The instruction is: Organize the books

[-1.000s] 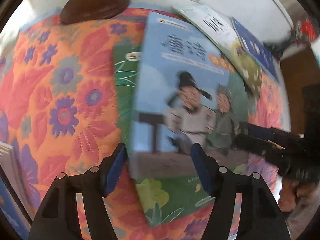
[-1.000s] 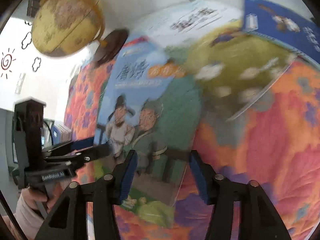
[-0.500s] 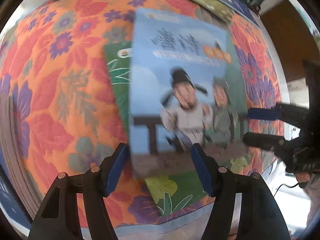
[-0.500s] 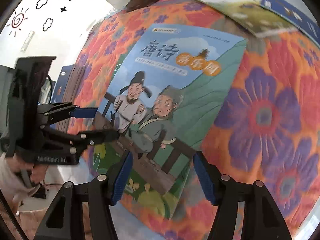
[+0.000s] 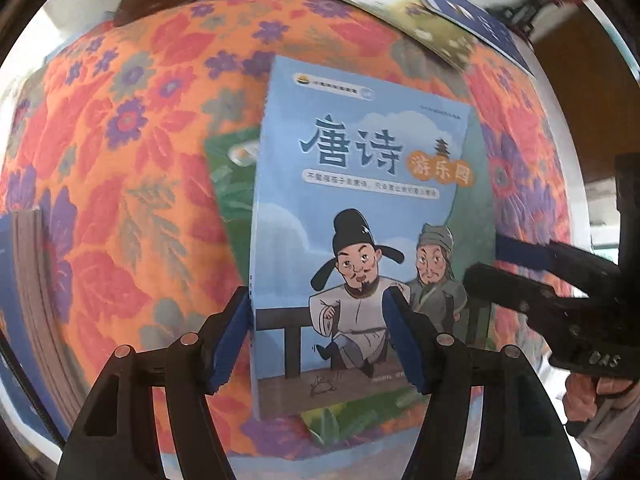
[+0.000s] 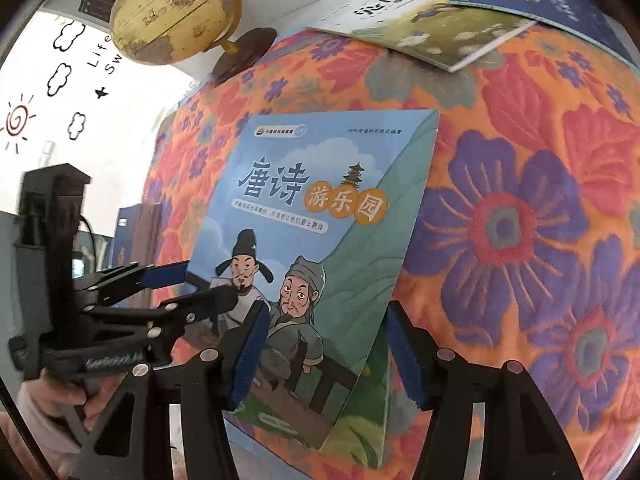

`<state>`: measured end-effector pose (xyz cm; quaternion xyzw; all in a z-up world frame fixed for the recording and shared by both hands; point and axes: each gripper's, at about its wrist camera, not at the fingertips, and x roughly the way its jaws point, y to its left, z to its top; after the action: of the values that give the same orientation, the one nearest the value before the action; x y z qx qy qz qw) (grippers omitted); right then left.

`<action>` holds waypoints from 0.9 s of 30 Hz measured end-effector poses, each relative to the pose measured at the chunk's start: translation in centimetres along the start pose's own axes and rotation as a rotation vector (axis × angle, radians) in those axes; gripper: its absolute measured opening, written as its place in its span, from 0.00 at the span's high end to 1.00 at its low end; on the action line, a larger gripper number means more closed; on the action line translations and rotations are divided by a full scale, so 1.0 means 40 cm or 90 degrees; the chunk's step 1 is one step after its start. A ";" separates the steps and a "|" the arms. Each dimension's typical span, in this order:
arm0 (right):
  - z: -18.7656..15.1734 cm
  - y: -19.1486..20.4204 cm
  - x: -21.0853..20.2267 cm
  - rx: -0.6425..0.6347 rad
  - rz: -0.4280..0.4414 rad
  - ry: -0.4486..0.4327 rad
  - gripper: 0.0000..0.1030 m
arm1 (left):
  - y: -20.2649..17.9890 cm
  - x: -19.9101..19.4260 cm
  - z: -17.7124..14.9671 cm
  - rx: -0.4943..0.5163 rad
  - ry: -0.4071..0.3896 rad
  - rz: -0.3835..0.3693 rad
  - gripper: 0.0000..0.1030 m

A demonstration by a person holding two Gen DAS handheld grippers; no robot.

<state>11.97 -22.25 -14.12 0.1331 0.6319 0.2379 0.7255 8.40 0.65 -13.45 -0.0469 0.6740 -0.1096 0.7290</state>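
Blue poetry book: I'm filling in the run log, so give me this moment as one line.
blue poetry book: over green book | left gripper: straddles left edge | right gripper: straddles right edge | grip: unclear
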 end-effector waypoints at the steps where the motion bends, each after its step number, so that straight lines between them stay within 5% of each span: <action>1: -0.007 0.005 0.013 0.008 0.003 0.000 0.43 | -0.018 0.010 -0.003 0.001 0.007 -0.009 0.39; 11: -0.132 -0.021 0.003 0.073 0.073 0.033 0.43 | -0.071 0.049 -0.128 -0.020 0.081 -0.157 0.39; 15: -0.216 -0.066 0.023 0.067 0.091 0.103 0.43 | -0.092 0.057 -0.162 0.009 0.090 -0.177 0.39; 18: -0.232 -0.096 0.026 0.062 0.140 0.090 0.48 | -0.090 0.064 -0.157 0.007 0.089 -0.196 0.40; 24: -0.220 -0.153 0.044 0.104 0.239 0.063 0.55 | -0.026 0.052 -0.164 0.003 0.068 -0.254 0.57; 27: -0.226 -0.167 0.043 0.110 0.234 0.043 0.72 | -0.001 0.056 -0.143 -0.026 0.061 -0.278 0.71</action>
<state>4.45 -28.02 -20.37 0.3001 0.6391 0.3155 0.6340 2.85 0.58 -16.11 -0.2013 0.6838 -0.2531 0.6541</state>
